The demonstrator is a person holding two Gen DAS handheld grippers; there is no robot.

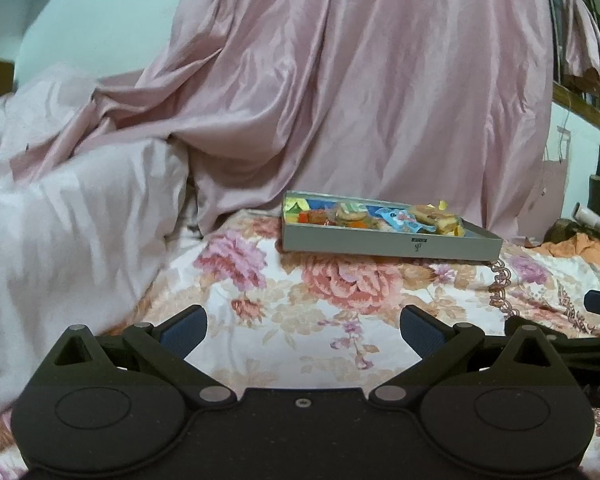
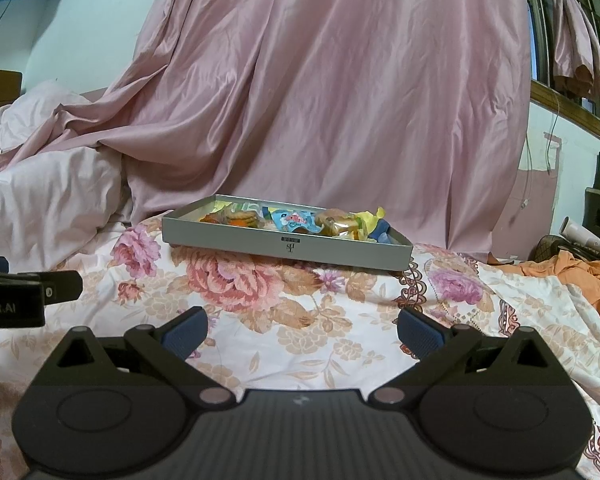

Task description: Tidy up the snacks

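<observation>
One grey tray (image 2: 340, 254), small unreadable label (image 2: 291, 246), snacks (image 2: 292, 220)

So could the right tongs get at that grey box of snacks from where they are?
Probably yes. The right tongs are open and empty, and only bare floral bedspread lies between them and the grey box. The box is open-topped, so the snacks look reachable after moving forward.

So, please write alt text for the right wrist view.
A grey tray of wrapped snacks sits on a floral bedspread, ahead of the open, empty right tongs. A pink curtain hangs behind it.
</observation>
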